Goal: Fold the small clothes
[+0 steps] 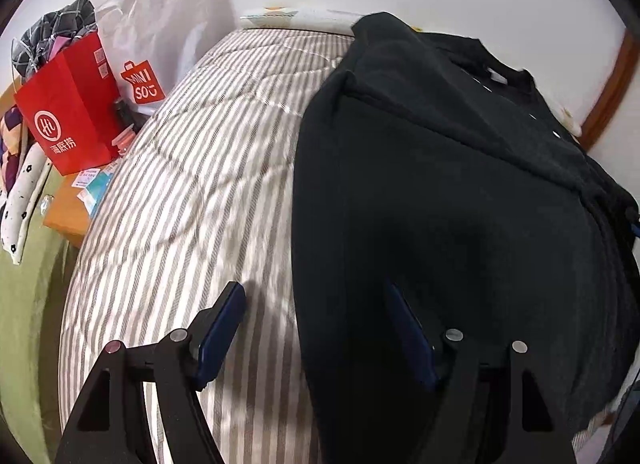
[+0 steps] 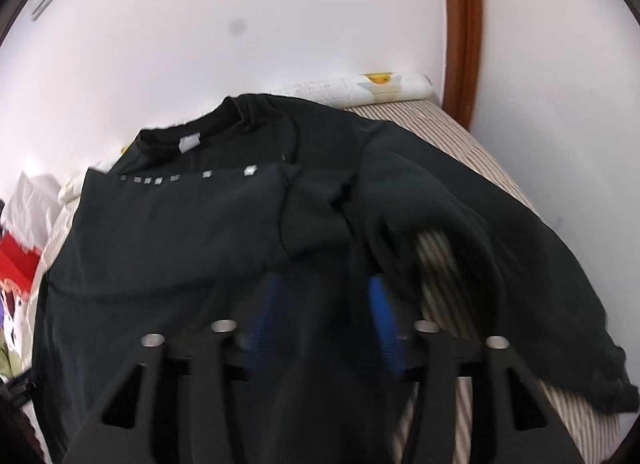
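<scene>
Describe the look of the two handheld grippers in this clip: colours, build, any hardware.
Both match. The left gripper and right gripper have matte black angular linkage arms with triangular cut-outs, round silver pivot pins, and flat blue pads on the inner faces of the fingers. One left pin looks reddish. No hands, sleeves or markings show; cables cannot be confirmed.

Motion blur smears the right gripper's blue fingers point(image 2: 378, 304), and the black shirt point(image 2: 200, 244) hides much of the striped bed point(image 2: 472, 144).

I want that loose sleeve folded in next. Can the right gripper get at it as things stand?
Probably yes: the right gripper is open just short of the sleeve, which drapes on the striped bedding with nothing between.
</scene>
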### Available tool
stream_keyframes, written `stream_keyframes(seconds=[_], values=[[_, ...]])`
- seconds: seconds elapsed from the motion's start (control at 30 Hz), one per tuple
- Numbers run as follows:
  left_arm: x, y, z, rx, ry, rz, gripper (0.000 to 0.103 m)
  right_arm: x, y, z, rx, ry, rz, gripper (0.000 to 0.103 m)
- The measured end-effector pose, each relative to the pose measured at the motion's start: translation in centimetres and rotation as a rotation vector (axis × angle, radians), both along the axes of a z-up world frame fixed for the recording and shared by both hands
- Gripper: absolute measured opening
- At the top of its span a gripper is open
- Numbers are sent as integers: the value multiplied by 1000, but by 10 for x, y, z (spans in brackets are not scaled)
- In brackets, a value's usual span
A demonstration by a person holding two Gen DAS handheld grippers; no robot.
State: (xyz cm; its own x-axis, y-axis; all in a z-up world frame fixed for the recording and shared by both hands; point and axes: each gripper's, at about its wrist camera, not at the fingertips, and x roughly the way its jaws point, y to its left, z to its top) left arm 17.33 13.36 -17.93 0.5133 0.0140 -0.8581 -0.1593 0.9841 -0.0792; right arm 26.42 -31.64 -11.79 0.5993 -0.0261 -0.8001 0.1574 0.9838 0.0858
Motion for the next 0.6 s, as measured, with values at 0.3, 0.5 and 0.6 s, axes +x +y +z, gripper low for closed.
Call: stream_keyframes(seconds=[0.3,0.5,0.6], values=[[-50,-11,3,-23,-56,-49,56,-101,-5,-21,-80,79,73,63],[-66,-15,2,-15,-74,-47,13,-147,-2,-32,0,52,111,56],[-72,-10,2,-48,-84,-24,6,-150,8,-42,22,67,144,12]])
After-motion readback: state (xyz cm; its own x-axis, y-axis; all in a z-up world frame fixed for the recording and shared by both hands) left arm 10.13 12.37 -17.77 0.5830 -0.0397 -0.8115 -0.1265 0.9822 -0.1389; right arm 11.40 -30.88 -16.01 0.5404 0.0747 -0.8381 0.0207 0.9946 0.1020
